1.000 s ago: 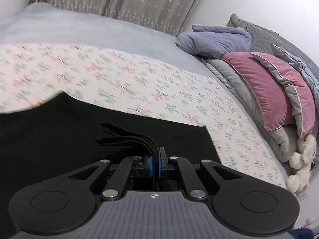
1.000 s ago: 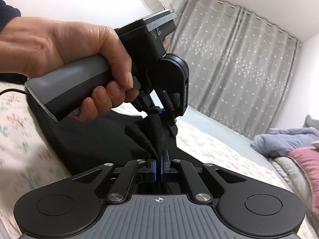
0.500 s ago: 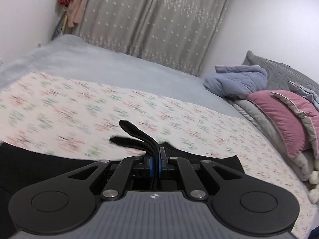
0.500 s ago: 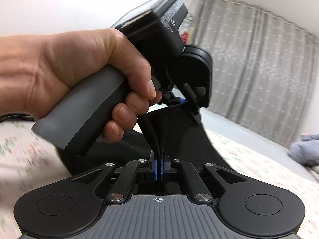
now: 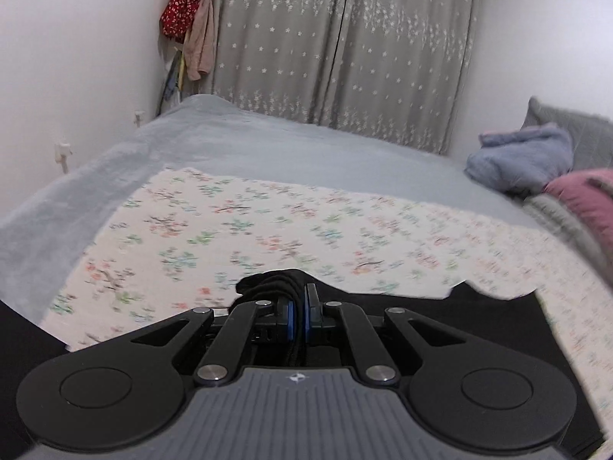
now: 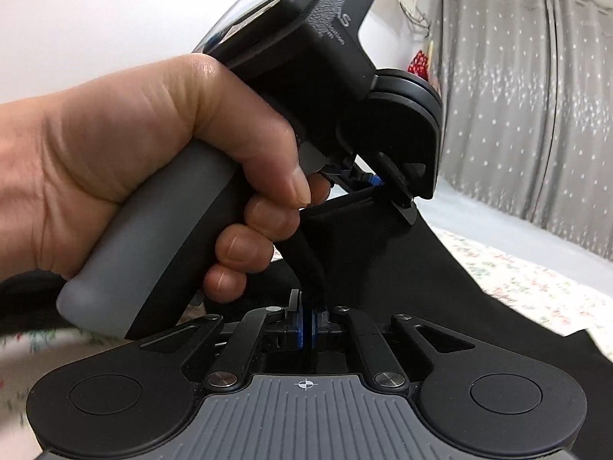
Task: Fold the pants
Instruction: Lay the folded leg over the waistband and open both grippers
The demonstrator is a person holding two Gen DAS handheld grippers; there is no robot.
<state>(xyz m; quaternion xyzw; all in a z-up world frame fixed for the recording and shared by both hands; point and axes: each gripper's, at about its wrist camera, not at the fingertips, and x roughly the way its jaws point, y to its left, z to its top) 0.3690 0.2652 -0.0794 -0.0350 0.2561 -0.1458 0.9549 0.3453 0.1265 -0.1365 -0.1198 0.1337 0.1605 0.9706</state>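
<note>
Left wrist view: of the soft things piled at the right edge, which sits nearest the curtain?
The blue-grey blanket, a crumpled heap on the grey bedcover. The pink pillow lies nearer the camera, further from the curtain.

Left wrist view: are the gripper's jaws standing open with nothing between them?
No: the left gripper is shut on a bunched edge of the black pants, above the floral sheet.

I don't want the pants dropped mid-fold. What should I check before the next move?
1. Left gripper shut on the black pants: ok.
2. Right gripper shut on the pants: ok.
3. Fabric stretched between the two grippers, not sagging: ok.
4. Flowered sheet ahead free of clutter: ok.
5. Blue blanket and pink pillow clear of the pants: ok.
6. Lower layer lying flat: cannot tell.
</note>
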